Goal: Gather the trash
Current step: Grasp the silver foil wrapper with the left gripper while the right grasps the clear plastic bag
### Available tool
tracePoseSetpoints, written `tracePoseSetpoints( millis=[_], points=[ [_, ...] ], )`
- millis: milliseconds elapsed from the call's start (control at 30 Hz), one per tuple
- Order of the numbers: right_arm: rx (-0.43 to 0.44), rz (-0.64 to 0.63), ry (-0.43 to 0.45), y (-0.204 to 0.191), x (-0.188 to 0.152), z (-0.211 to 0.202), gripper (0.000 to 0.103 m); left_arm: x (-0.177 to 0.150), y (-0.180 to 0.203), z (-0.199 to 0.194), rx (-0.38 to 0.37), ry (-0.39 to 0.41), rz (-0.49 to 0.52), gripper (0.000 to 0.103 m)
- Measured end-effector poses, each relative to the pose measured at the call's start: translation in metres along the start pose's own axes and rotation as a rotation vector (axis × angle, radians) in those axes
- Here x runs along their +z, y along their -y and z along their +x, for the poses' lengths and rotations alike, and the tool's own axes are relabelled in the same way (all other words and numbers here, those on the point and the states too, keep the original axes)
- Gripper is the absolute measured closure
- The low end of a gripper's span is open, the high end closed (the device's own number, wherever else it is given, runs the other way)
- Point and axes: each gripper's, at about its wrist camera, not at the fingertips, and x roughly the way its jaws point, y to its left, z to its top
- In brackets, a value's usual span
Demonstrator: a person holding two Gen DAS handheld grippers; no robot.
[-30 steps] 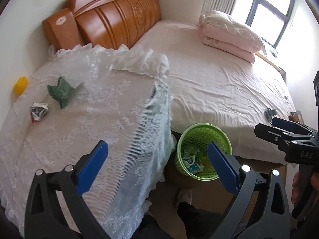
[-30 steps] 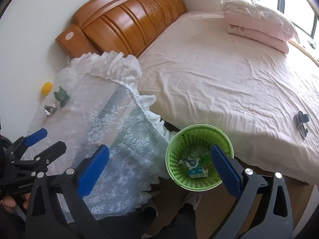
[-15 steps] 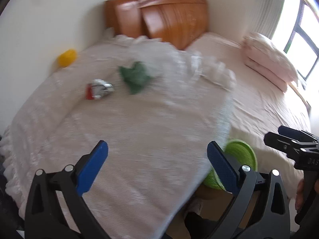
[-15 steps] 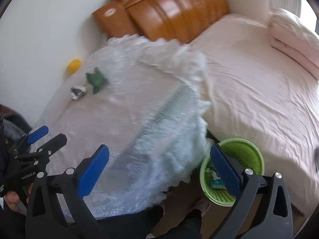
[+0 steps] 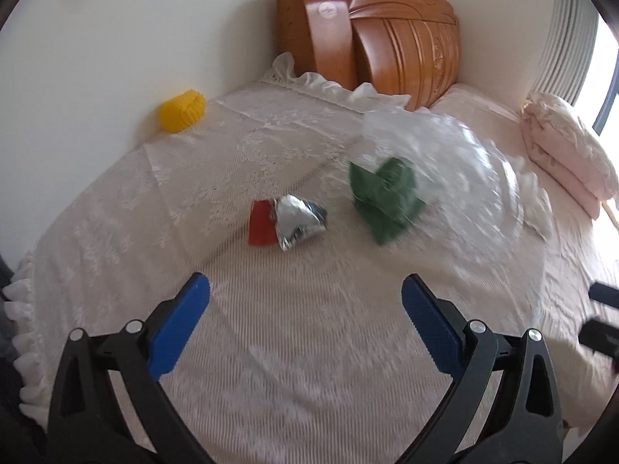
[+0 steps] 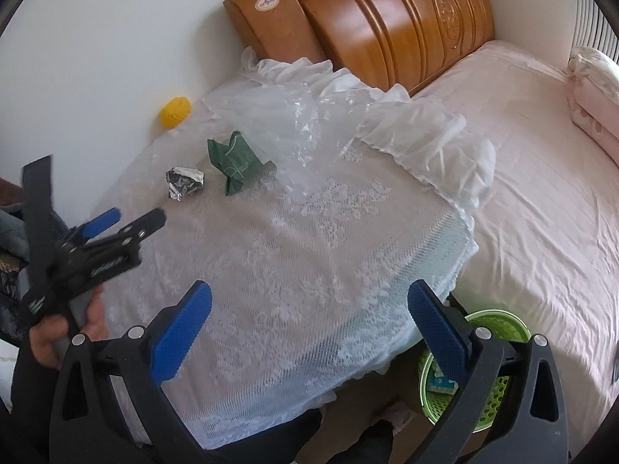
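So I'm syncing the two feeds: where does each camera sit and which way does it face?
Left wrist: on the left tool, aimed across the lace cover at the foil wrapper and green wrapper; its open blue fingers show, plus the right tool's edge.
Right wrist: on the right tool, higher and further back, over the cover toward the headboard; the left tool and hand show.
Shared: both wrappers, yellow ball.

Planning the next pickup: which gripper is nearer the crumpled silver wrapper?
Left. The left gripper hangs open just short of the silver wrapper; the right gripper, also open, sits farther back.
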Motion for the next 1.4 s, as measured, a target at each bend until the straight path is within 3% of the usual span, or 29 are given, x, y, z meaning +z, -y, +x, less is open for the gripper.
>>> tracePoseSetpoints(
  millis=[367, 600, 900, 1133, 1300, 1400],
  points=[
    [-0.002, -0.001, -0.039, 0.001, 0.015, 0.023, 0.002, 0.031, -0.019, 0.071, 0.026, -0.068, -0.072, 0.008],
    [-0.002, 0.004, -0.048, 0.003, 0.019, 0.030, 0.002, 0.033, -0.012, 0.085, 0.077, -0.071, -0.069, 0.009],
    [-0.013, -0.040, -0.012, 0.003, 0.039, 0.028, 0.002, 0.038, -0.011, 0.091, 0.111, -0.069, -0.067, 0.038],
    [-0.031, -0.244, 0.055, -0.012, 0.098, 0.033, 0.002, 0.043, -0.016, 0.082, 0.066, -0.059, -0.085, 0.050],
    [0.012, -0.446, 0.002, -0.035, 0.131, 0.065, 0.002, 0.043, -0.018, 0.071, 0.048, -0.049, -0.096, 0.051],
    [-0.006, -0.548, -0.030, -0.046, 0.140, 0.091, 0.002, 0.043, -0.020, 0.063, 0.034, -0.039, -0.102, 0.052]
  ],
)
